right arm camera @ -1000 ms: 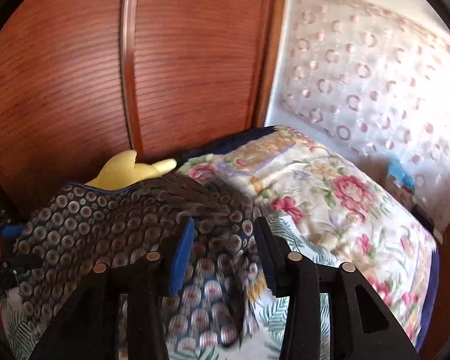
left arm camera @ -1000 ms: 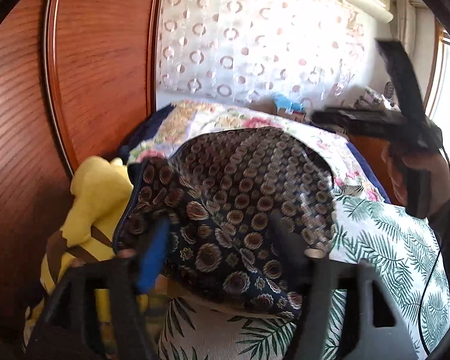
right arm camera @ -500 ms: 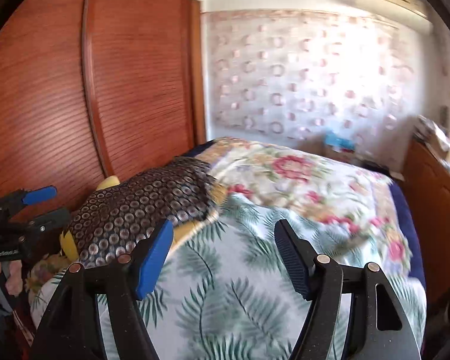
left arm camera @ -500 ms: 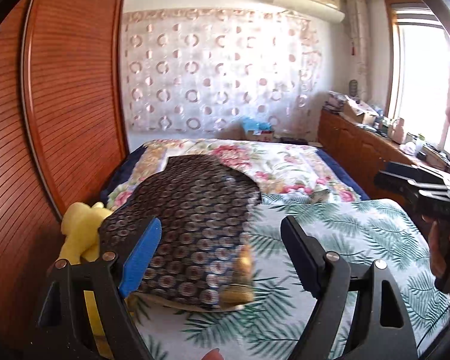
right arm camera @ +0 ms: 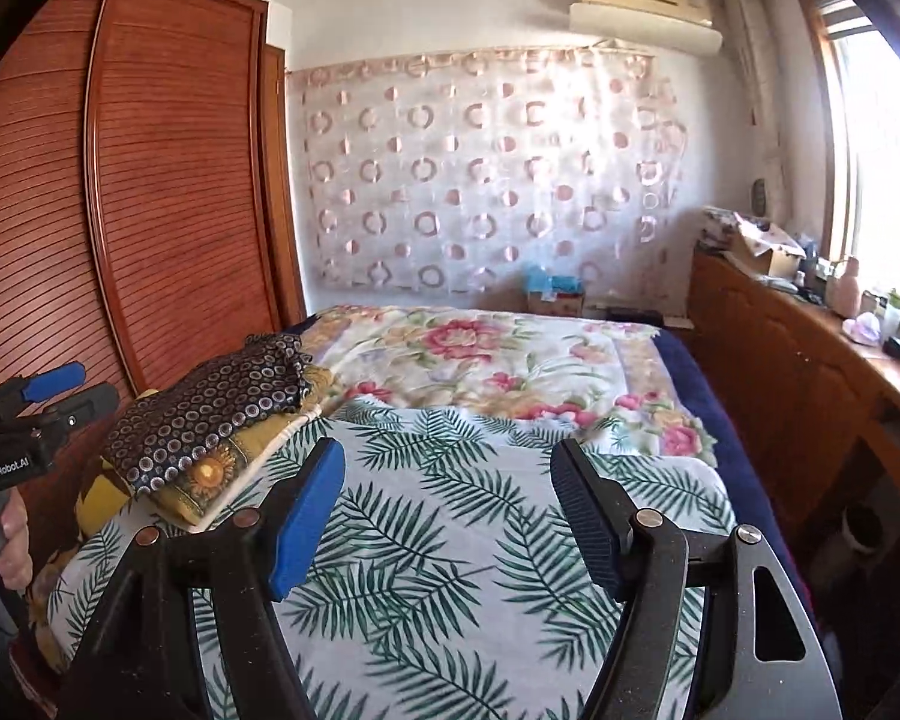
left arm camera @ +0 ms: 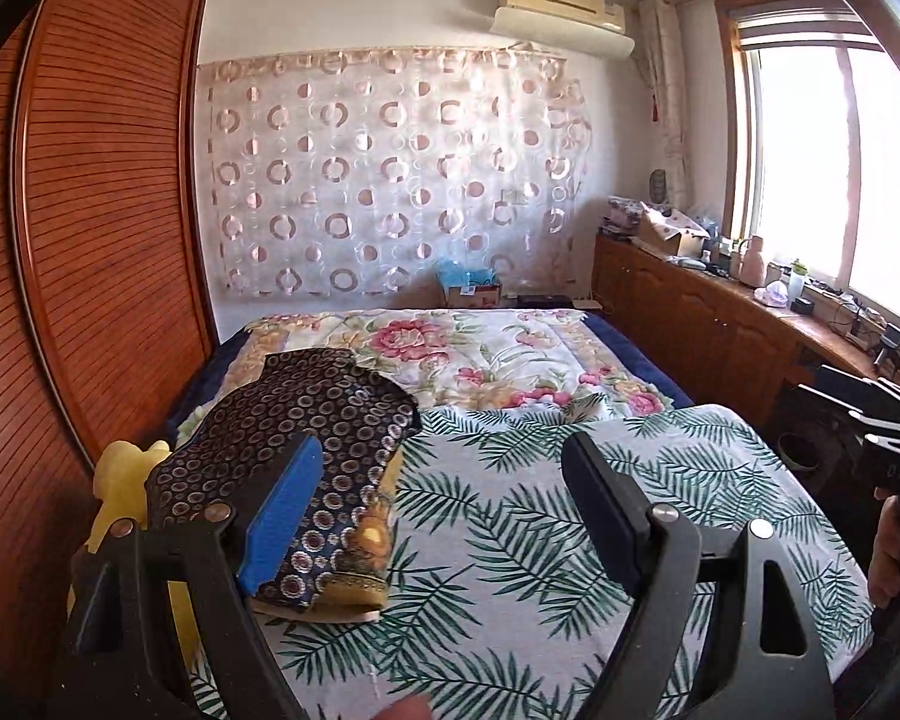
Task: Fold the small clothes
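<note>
Fabric: navy circle-print garment (left arm camera: 282,456) lies folded atop a yellow piece on the bed's (left arm camera: 510,528) left edge.
Left claw (left arm camera: 444,498): wide open, empty.
Right claw (right arm camera: 450,510): likewise.
My advice: square the stack's edges, press flat.

Left of the left claw (left arm camera: 444,498): dark navy garment (left arm camera: 282,450) dotted with pale rings, over a yellow sunflower-print cloth (left arm camera: 366,546). Beneath both claws: white sheet (left arm camera: 510,540) with green palm fronds. Beyond the right claw (right arm camera: 450,504): cream quilt (right arm camera: 480,360) with pink flowers. Far left: reddish-brown slatted wardrobe (right arm camera: 168,180). One blue pad (right arm camera: 306,516), one black, on each claw.
</note>
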A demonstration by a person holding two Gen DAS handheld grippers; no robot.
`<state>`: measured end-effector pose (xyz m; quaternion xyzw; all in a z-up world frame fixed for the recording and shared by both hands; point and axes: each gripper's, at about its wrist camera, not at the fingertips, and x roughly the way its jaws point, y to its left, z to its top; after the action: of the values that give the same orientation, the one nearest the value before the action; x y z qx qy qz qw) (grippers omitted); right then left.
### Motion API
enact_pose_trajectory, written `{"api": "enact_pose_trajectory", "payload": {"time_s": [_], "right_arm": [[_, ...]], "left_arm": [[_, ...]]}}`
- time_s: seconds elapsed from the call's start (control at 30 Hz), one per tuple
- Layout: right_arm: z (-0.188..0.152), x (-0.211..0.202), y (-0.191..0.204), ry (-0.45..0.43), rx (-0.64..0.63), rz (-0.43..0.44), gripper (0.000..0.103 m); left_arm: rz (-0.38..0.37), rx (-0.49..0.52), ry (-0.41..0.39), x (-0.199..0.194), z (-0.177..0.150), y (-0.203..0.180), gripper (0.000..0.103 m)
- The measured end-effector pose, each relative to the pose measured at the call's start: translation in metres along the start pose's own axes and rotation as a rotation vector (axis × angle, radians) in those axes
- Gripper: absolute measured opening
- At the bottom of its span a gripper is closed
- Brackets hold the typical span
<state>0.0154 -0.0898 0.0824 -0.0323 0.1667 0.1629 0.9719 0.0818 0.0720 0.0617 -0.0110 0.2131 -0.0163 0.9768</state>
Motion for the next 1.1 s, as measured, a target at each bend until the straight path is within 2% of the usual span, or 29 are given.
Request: {"api": "enact_pose_trajectory", "payload": {"time_s": [0.07, 0.33, 1.1], "right_arm": [[-0.006, -0.01, 0.003, -0.01, 0.01, -0.009, 0.073], [-0.029, 0.007, 0.008, -0.029, 0.038, -0.036, 0.073], [-0.034, 0.016, -0.018, -0.036, 0.042, -0.043, 0.073]], "left_arm": [[-0.01, 0.005, -0.013, -0.005, 0.001, -0.005, 0.083], [-0.007, 0.019, -0.023, -0.012, 0.0, -0.013, 0.083], [-0.001, 0.016, -0.015, -0.016, 0.001, -0.014, 0.083]]}}
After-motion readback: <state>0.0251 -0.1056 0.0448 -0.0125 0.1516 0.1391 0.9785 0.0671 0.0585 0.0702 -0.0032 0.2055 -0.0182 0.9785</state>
